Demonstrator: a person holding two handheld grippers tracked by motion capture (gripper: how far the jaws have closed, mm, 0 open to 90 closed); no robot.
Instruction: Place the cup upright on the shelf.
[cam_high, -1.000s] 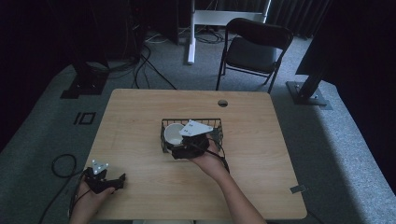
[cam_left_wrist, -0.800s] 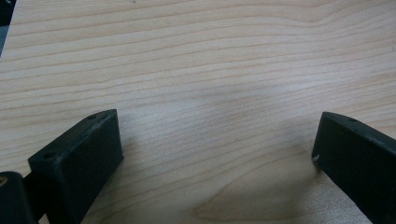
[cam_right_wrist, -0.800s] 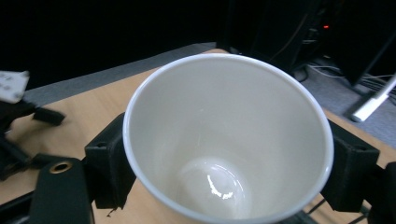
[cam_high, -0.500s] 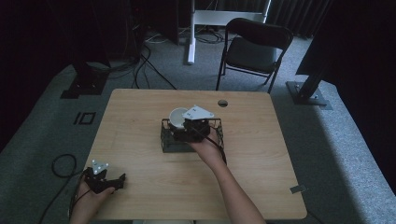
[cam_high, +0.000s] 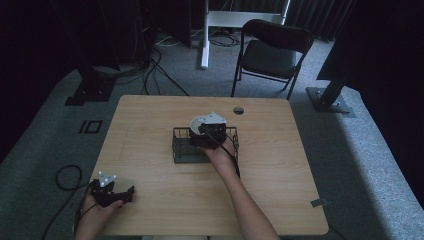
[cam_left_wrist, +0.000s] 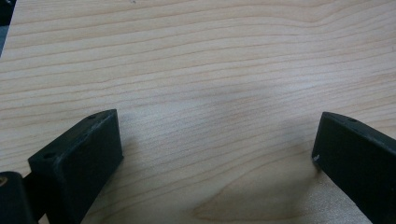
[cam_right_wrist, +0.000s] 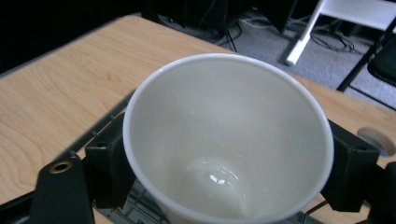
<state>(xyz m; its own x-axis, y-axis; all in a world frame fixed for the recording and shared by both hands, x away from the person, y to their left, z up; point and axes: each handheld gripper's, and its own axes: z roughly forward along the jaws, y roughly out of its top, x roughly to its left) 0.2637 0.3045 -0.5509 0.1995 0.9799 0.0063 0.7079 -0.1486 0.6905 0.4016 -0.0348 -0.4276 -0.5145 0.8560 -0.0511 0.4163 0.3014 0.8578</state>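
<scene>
1. Lower left of the high view, the left gripper (cam_high: 112, 191) rests at the near left corner of the table (cam_high: 150, 120), held by the person's left hand (cam_high: 92, 207), with its grey three-cornered plate on top and a cable trailing off the table edge.
2. Seen in the left gripper view, its two black jaws stand wide apart with nothing but bare light wood grain between them; the left gripper (cam_left_wrist: 217, 154) sits low over the tabletop.
3. Middle of the high view, a dark wire basket (cam_high: 186, 146) stands on the table, and the right gripper (cam_high: 202, 131) is above its far right part, the person's right hand (cam_high: 220, 154) and forearm reaching in from the bottom.
4. Between that gripper's jaws is a white cup (cam_high: 198, 123), lifted above the basket's far rim and tilted.
5. Centre of the right gripper view, the cup (cam_right_wrist: 229, 140) shows its open mouth and glossy empty inside; the black jaws are clamped on its wall from either side, with basket wire below.
6. Right of the cup in the high view, a round hole (cam_high: 238, 110) sits in the tabletop near the far edge, and a dark folding chair (cam_high: 270, 55) stands beyond the table at the upper right.
7. No writing, brand or label can be read on the cup, basket or grippers.
</scene>
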